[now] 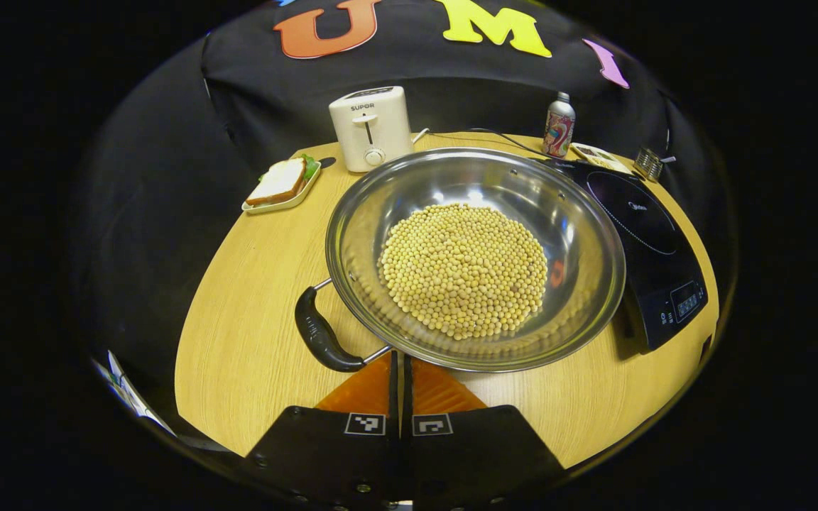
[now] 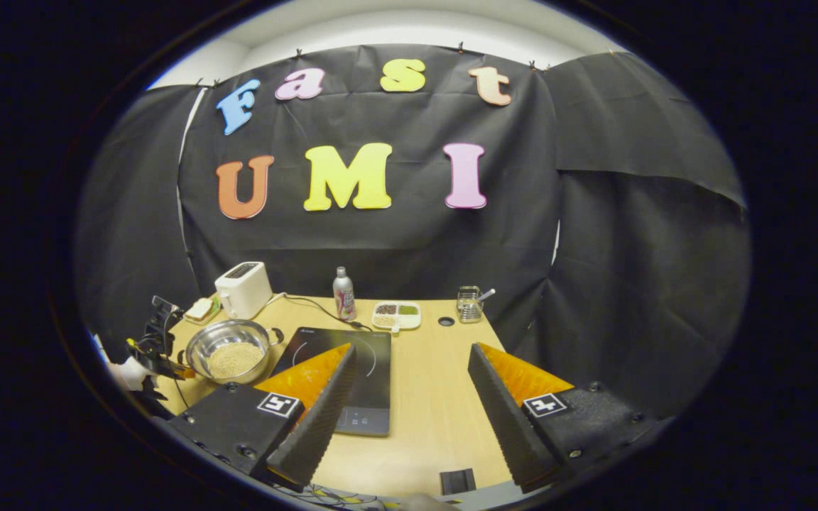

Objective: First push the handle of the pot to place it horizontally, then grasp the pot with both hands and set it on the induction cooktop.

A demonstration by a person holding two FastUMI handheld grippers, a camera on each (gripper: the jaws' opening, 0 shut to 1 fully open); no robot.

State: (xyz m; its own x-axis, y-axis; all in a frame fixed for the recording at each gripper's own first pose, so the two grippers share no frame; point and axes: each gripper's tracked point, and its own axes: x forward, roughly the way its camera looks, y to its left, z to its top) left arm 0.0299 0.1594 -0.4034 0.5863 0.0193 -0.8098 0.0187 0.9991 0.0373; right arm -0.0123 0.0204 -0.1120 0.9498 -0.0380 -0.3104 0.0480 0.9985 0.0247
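Note:
A steel pot [image 1: 583,234] holding soybeans [image 1: 464,268] sits on the wooden table. Its black side handle [image 1: 318,333] points toward the near left. My left gripper [image 1: 402,356] is shut with nothing between its fingers, and its tips sit at the pot's near rim, just right of that handle. The black induction cooktop [image 1: 640,220] lies right beside the pot on the right. In the right gripper view the pot [image 2: 199,349] is far left, with the left gripper [image 2: 157,339] next to it. My right gripper [image 2: 410,349] hangs open above the cooktop [image 2: 370,387] and the bare table.
A white toaster [image 1: 371,128] and a sandwich on a tray [image 1: 281,183] stand behind the pot on the left. A bottle [image 1: 559,126], a snack tray [image 2: 396,314] and a metal rack [image 2: 469,304] line the back edge. A cord [image 2: 317,306] runs to the cooktop.

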